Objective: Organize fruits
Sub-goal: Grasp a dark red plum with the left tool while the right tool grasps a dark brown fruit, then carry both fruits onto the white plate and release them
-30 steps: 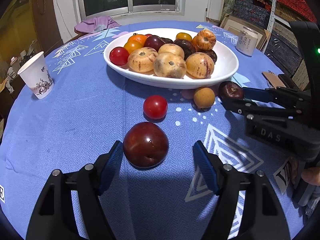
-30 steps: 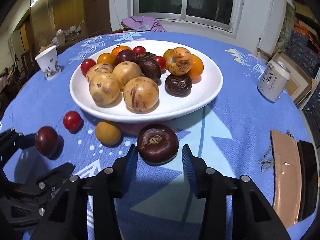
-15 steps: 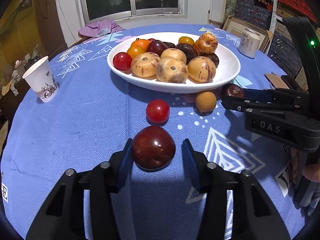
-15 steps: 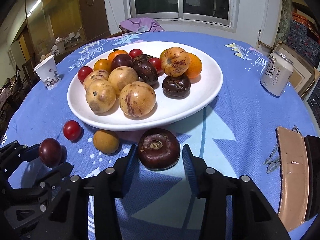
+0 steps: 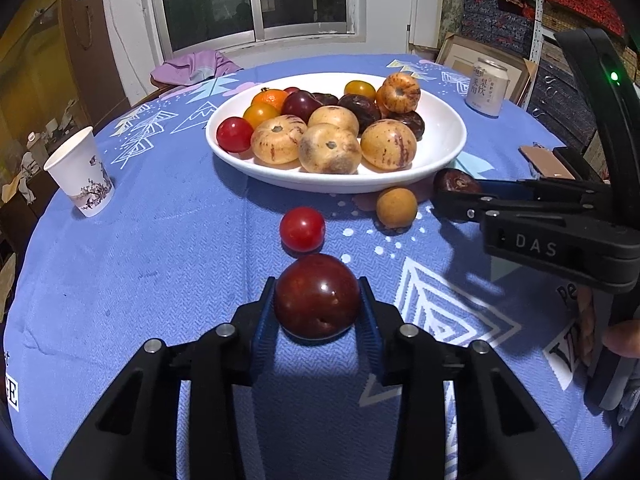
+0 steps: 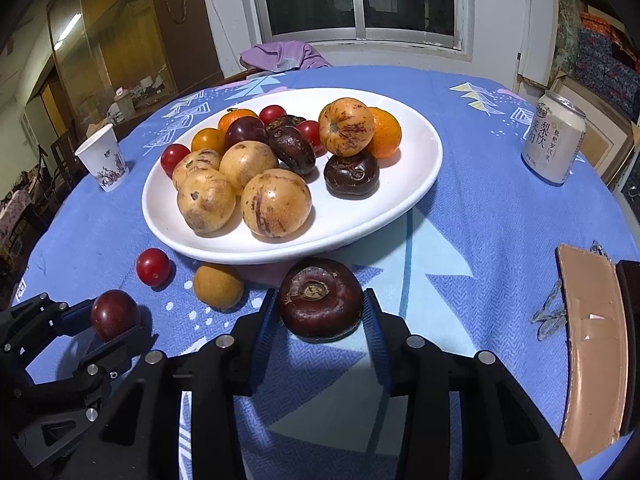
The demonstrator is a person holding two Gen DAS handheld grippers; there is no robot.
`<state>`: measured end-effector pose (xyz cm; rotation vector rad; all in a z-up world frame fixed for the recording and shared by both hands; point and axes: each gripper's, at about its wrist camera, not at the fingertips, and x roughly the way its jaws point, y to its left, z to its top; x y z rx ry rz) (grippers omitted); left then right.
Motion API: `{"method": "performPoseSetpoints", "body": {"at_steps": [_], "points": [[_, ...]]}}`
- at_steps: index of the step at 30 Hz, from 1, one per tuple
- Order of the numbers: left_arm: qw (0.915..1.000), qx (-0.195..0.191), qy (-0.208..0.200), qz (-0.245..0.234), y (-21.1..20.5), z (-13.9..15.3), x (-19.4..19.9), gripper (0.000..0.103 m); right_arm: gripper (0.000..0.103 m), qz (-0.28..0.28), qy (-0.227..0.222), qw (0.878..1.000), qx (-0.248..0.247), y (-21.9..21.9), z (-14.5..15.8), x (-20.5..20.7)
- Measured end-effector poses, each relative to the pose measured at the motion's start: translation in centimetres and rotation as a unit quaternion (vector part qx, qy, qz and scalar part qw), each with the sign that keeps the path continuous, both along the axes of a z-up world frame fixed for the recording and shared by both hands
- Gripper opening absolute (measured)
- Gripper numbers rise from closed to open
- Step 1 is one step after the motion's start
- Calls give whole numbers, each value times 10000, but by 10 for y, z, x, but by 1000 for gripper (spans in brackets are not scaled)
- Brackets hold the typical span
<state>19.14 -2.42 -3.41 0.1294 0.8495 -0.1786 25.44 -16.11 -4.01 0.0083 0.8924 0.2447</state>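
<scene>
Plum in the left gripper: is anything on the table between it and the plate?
Yes. A cherry tomato sits on the cloth just beyond the plum, straight between it and the plate. A small tan fruit lies off to the right, by the rim. Lifted over them, the path looks clear.

Glossy plum (image 5: 317, 296); woven matt tablecloth (image 5: 168, 248); glazed white plate (image 5: 444, 136).

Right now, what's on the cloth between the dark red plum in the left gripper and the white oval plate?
One small red cherry tomato sits between the plum and the plate; otherwise bare blue cloth. Left wrist view shows it.
</scene>
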Motion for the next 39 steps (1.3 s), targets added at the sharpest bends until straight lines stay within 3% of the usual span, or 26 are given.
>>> {"method": "performPoseSetpoints", "body": {"at_steps": [16,25,32,39], "points": [[9975,158,-676,108,-1,23,-23,38,43,205,-356,9990,180,1,17,-47],[9947,136,-1012,154,2,37,-57,39,43,205,-634,9967,465,-10,27,-90],[9920,148,-1236,200,7,50,-83,39,43,190,-1027,9922,685,-22,48,-120],[9895,268,-1405,217,10,70,-71,39,43,268,-1200,9893,779,-33,74,-117]]}}
